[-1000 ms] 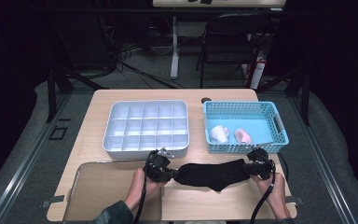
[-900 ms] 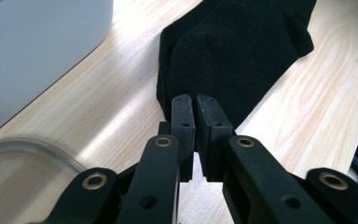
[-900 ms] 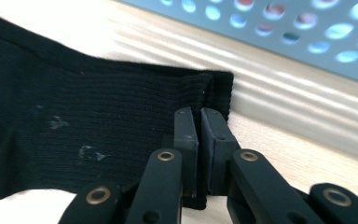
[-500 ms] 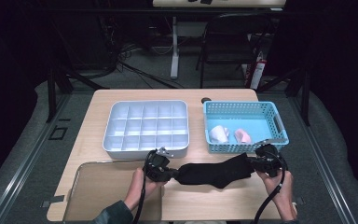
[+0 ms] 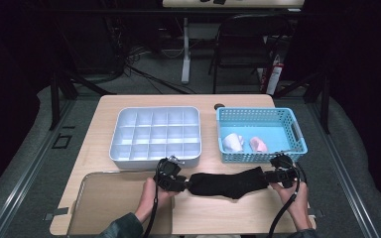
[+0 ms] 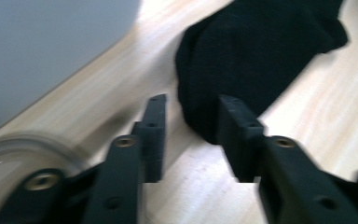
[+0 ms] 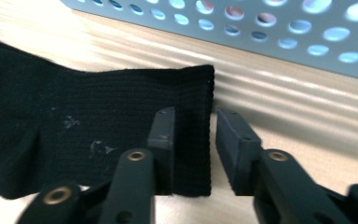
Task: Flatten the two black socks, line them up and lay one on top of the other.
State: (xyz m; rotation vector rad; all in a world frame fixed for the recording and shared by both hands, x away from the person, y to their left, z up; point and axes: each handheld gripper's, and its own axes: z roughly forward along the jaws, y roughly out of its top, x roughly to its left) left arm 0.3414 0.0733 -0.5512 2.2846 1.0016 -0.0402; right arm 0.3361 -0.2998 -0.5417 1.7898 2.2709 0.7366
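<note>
1. Both of your grippers have just been opening their jaws: a second ago each was pinched on an end of the black sock (image 5: 228, 182), and now the left gripper (image 5: 174, 182) and the right gripper (image 5: 274, 176) stand with jaws apart, pressing on nothing.
2. Your sock has stayed stretched flat across the lower middle of the high view, on the wooden table (image 5: 228, 218), below the grey divided tray (image 5: 154, 134) and the blue basket (image 5: 260, 119).
3. Left gripper view: the sock's rounded end (image 6: 242, 60) lies in the upper centre, its edge reaching into the gap between the two jaws without being squeezed; the tray's grey wall (image 6: 42, 51) takes up the upper left, and a clear curved rim (image 6: 28, 144) shows at lower left.
4. Right gripper view: the sock's ribbed cuff (image 7: 121, 130) lies at centre left, its straight edge between your parted jaws, one jaw over the fabric and the other beside it over bare wood; the basket's perforated wall (image 7: 261, 28) crosses the top.
5. High view alone gives you the basket's contents: a white item (image 5: 232, 142) and a pink item (image 5: 258, 145), plus a clear tray (image 5: 109, 203) at lower left.
6. No legible writing appears.
</note>
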